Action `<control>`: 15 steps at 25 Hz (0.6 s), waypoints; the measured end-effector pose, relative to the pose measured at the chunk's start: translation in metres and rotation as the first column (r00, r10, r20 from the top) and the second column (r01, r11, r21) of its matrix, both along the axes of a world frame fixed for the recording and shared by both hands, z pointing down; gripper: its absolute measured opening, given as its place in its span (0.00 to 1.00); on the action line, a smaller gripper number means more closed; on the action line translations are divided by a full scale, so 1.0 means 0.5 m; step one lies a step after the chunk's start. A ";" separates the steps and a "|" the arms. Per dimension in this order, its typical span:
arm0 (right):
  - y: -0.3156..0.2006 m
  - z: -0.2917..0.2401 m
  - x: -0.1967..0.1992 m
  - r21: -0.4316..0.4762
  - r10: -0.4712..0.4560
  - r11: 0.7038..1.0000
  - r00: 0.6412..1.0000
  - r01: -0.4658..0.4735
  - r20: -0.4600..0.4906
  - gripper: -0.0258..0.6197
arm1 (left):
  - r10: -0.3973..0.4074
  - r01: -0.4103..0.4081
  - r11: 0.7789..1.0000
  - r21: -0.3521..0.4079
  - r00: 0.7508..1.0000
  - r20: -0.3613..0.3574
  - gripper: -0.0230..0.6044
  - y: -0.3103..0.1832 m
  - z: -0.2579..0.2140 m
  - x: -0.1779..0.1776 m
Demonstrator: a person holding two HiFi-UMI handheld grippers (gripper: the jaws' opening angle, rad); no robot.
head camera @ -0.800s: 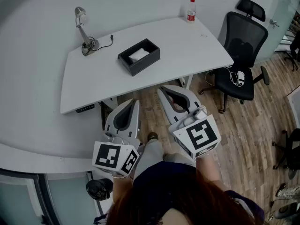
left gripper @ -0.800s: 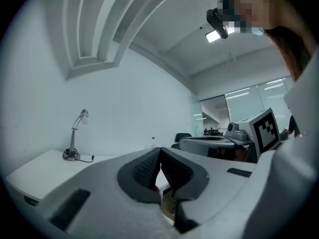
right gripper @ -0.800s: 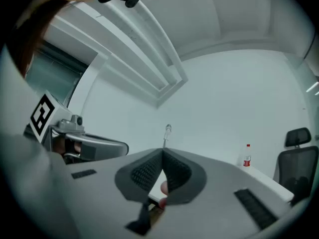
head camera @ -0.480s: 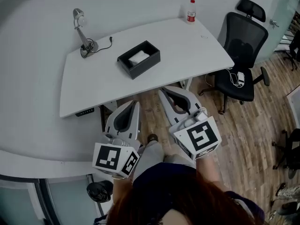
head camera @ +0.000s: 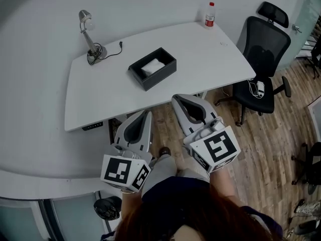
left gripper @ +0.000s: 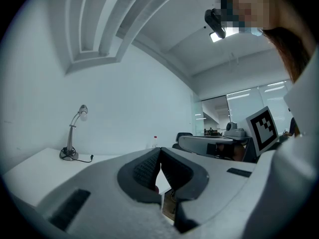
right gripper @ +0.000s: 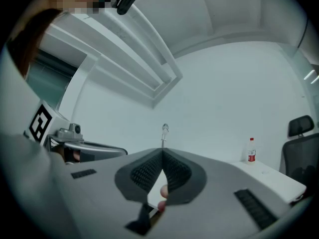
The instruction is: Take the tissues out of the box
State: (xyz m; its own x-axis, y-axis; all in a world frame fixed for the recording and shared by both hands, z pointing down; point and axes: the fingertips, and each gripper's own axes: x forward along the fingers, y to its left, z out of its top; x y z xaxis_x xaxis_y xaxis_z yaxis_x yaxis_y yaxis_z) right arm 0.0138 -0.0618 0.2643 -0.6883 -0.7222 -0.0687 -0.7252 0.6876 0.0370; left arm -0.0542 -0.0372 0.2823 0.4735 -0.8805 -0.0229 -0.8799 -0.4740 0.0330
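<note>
A black open box (head camera: 153,68) with white tissues (head camera: 152,67) inside sits in the middle of the white desk (head camera: 105,89). Both grippers hang in front of the desk's near edge, above the wooden floor, well short of the box. My left gripper (head camera: 146,113) points at the desk, its jaw tips meeting with nothing between them (left gripper: 160,151). My right gripper (head camera: 179,99) is beside it on the right, also shut and empty (right gripper: 162,152). The box does not show in either gripper view.
A desk lamp (head camera: 90,34) stands at the desk's far left and a red-capped bottle (head camera: 209,15) at its far right corner. A black office chair (head camera: 262,59) stands to the right of the desk. A curved white ledge (head camera: 35,172) runs along the left.
The whole head view has shifted slightly: desk, box and grippers now sit a little lower and further right in the picture. Both grippers stay shut and keep their place relative to each other.
</note>
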 end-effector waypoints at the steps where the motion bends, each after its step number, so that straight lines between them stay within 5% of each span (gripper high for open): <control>1: -0.006 0.001 -0.006 -0.003 -0.006 1.000 1.000 0.006 -0.006 0.07 | 0.000 0.000 1.000 -0.002 1.000 0.000 0.07 -0.007 0.002 -0.003; 15: -0.102 0.027 -0.069 -0.037 -0.029 0.999 0.996 0.026 -0.078 0.07 | -0.012 0.011 0.999 -0.037 1.000 -0.016 0.07 -0.100 0.027 -0.059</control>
